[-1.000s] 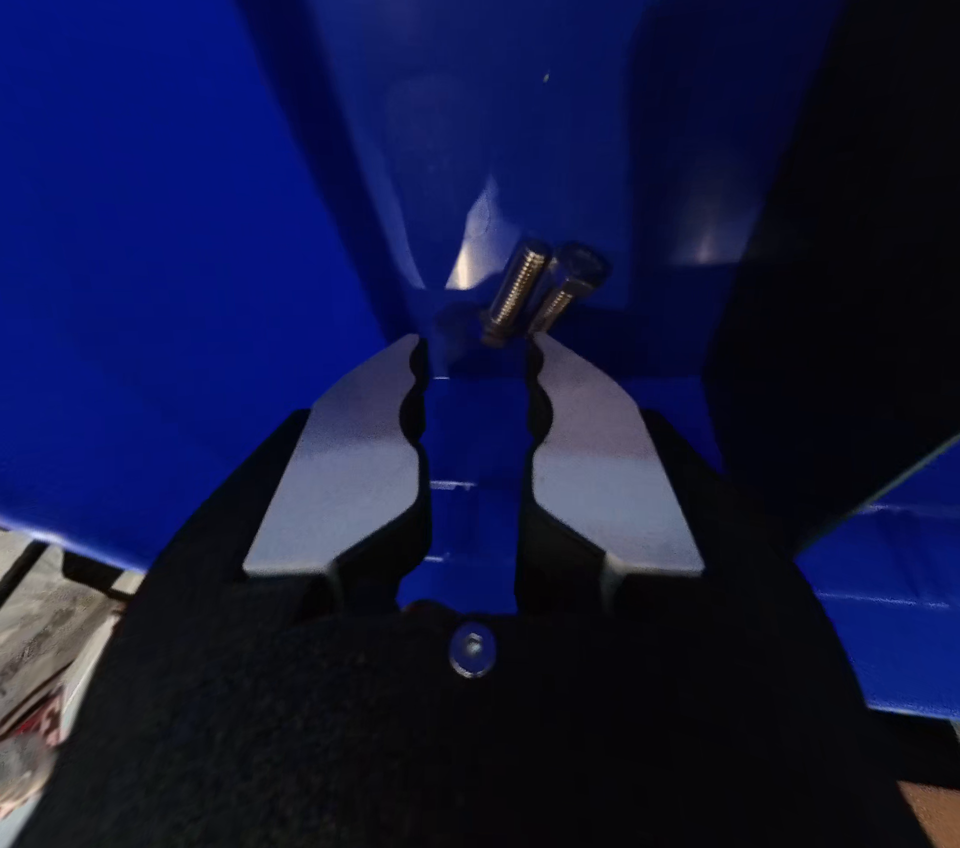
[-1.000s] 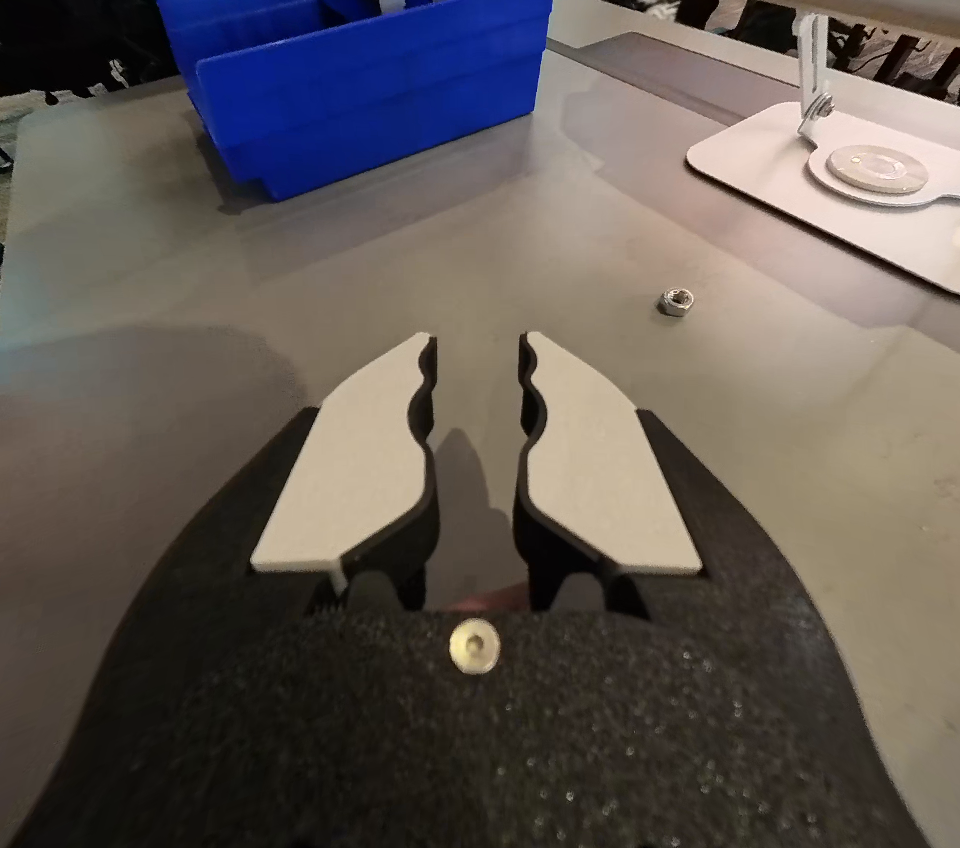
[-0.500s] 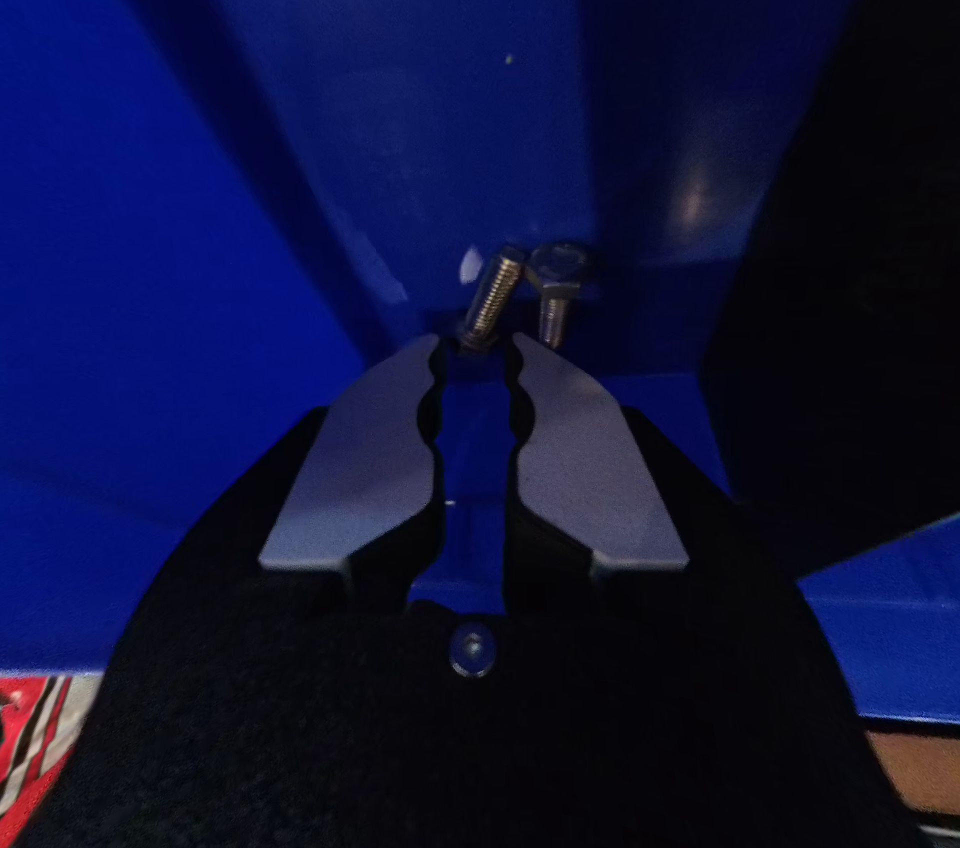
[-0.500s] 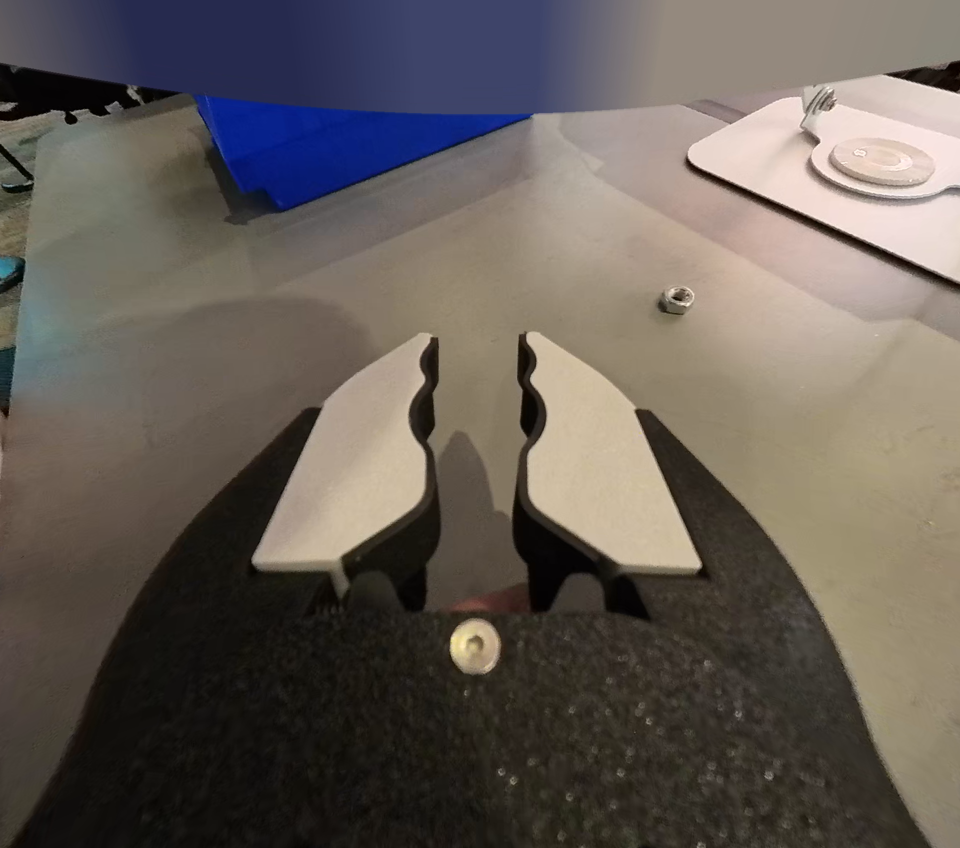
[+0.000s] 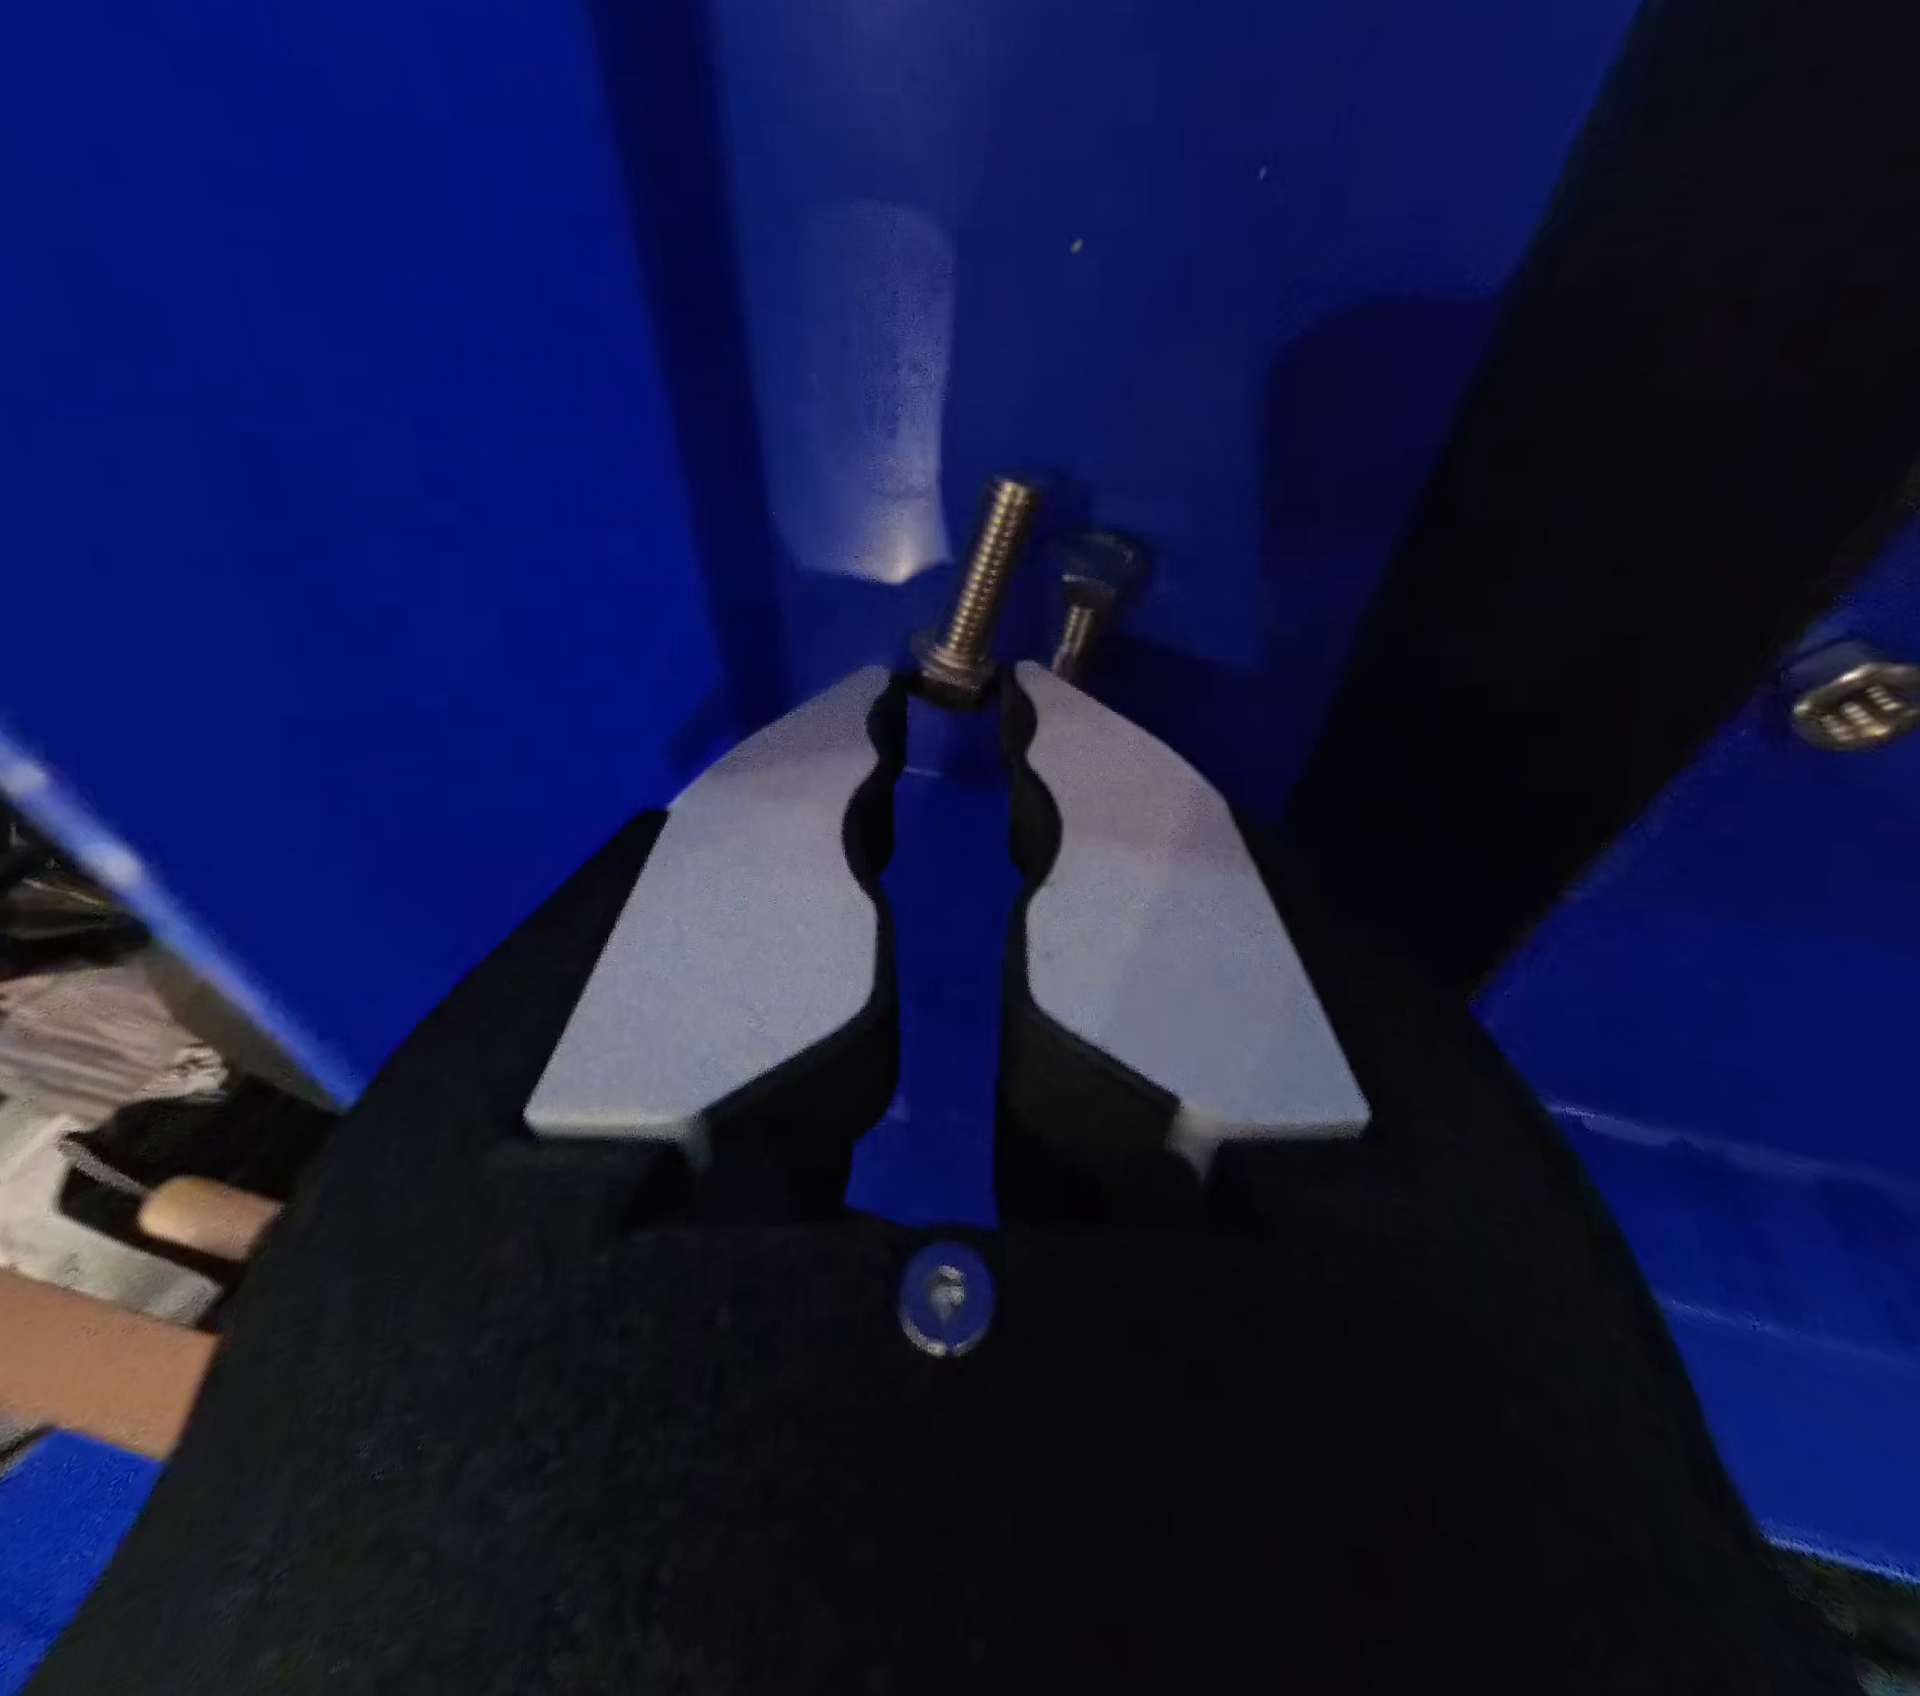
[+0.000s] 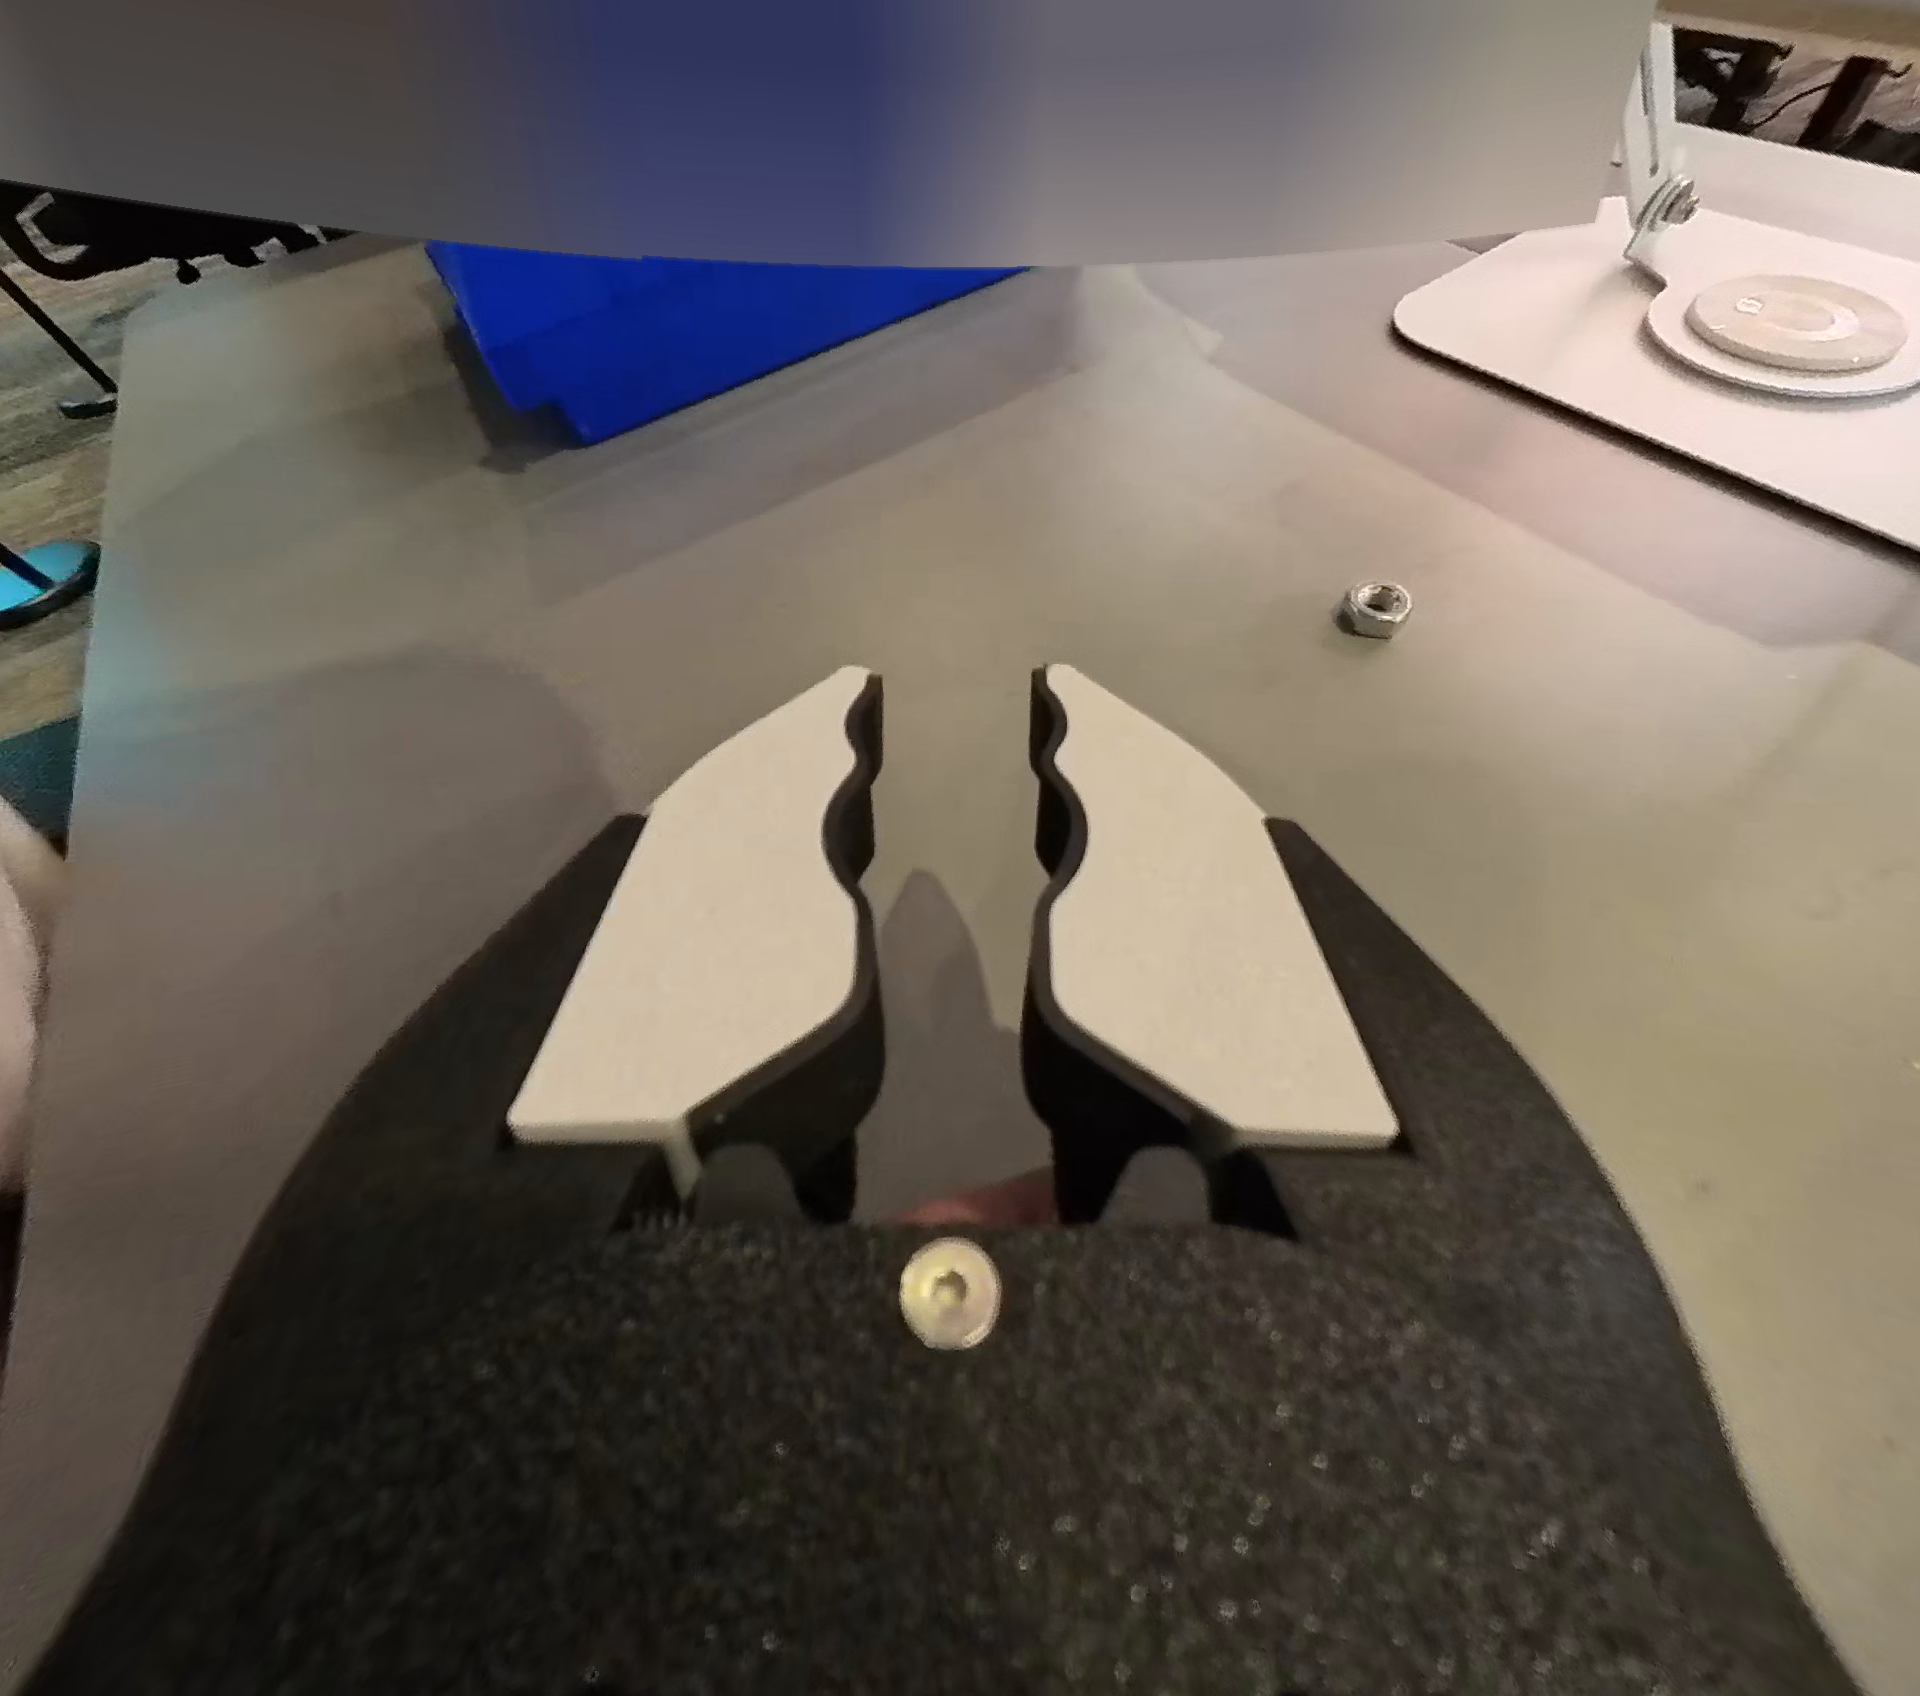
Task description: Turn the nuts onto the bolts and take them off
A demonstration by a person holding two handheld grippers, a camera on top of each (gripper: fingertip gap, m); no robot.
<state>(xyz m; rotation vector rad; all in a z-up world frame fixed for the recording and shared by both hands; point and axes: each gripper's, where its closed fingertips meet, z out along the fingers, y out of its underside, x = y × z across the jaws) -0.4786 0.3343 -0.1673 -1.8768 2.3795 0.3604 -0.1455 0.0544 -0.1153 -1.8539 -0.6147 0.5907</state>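
Right now your left gripper (image 5: 948, 682) sits deep inside the blue bin (image 5: 416, 296), its fingertips pinched in on the hex head of a steel bolt (image 5: 977, 581), whose threaded shank points away from the camera toward the bin's far wall. The gap between the jaws is narrow, about the width of that head, so you appear to have hold of it, though the contact is at the very tips only. A second bolt (image 5: 1091, 597) lies just beside the first, to its right and close to the far wall, and a hex bolt head (image 5: 1855, 706) shows farther right in the bin, beyond a dark divider. Your right gripper (image 6: 956, 680) hangs low over the grey table (image 6: 416, 711), part open and holding nothing. A loose steel nut (image 6: 1371, 609) lies on the table ahead and to the right of those open fingers, well apart from the blue bin (image 6: 675, 347) at the table's far side and near a white stand base (image 6: 1558, 358). Judging by the look of it, the bolt is small, rigid and light, but smooth metal, so it may swivel or slip in a tip pinch; seat the flats of the head squarely between the pads before lifting. The nut will likely skate on the slick table, so take it across two opposite flats, pressing down gently as you close.
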